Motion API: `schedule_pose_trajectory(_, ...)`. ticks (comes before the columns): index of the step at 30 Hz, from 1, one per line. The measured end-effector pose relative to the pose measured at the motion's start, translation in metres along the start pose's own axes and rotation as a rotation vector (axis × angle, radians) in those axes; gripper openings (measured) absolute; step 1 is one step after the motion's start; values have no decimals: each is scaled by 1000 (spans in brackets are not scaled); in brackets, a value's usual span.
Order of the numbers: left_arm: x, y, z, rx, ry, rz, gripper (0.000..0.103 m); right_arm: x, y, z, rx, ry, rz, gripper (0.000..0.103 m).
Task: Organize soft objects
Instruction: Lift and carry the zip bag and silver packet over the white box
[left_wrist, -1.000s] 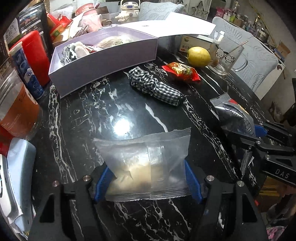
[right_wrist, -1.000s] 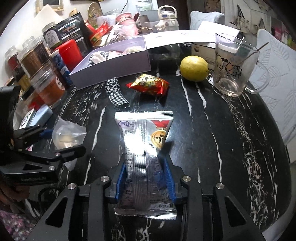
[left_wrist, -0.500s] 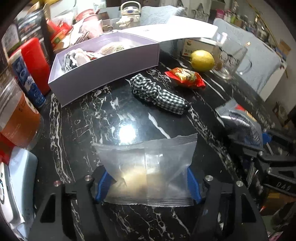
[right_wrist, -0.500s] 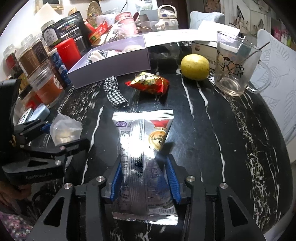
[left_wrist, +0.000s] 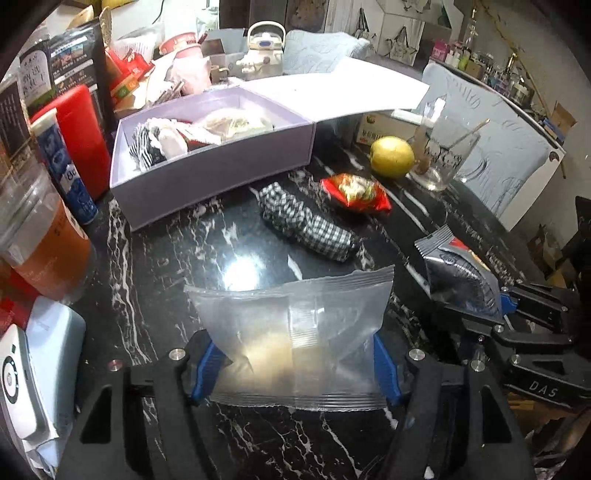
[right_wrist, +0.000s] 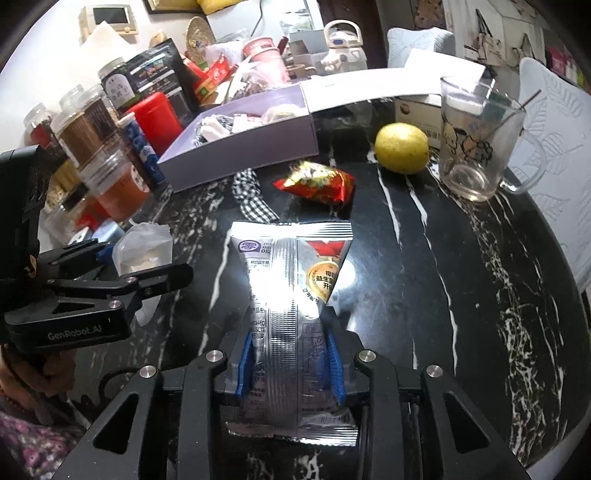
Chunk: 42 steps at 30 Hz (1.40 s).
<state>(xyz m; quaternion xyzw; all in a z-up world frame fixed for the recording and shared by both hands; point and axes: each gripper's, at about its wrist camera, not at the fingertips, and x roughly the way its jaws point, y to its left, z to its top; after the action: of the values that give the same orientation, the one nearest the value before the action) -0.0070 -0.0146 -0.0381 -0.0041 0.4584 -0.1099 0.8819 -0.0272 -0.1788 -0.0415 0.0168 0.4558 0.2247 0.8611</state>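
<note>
Soft objects, inside open lavender box

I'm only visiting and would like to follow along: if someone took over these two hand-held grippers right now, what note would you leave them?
Left gripper: shut on the clear plastic packet, above the black marble table.
Right gripper: its jaws have just been closing, pads pressed on the silver foil snack packet.
Done: the lilac box stands open with a striped cloth and other soft items inside.
Left: both held packets, plus the checked cloth and red snack packet on the table in front of the box. The lemon and glass mug are probably not part of it.
</note>
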Motion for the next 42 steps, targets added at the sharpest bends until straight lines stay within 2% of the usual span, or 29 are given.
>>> schedule_pose_trajectory(5, -13, 3, 15, -16, -49, -19, 68, -10, 2, 12, -4, -26, 91, 33)
schedule_pose_trajectory(13, -39, 6, 42, -3, -156, 6, 68, -24, 10, 38, -31, -89, 159, 33)
schedule_pose_trajectory(25, -72, 18, 85, 12, -317, 61, 68, -39, 22, 86, -103, -184, 157, 33)
schedule_pose_trajectory(35, -87, 23, 121, 26, -411, 111, 68, -48, 25, 134, -145, -257, 121, 33)
schedule_pose_trajectory(42, -84, 34, 149, 20, -449, 146, 68, -49, 24, 172, -165, -304, 130, 33)
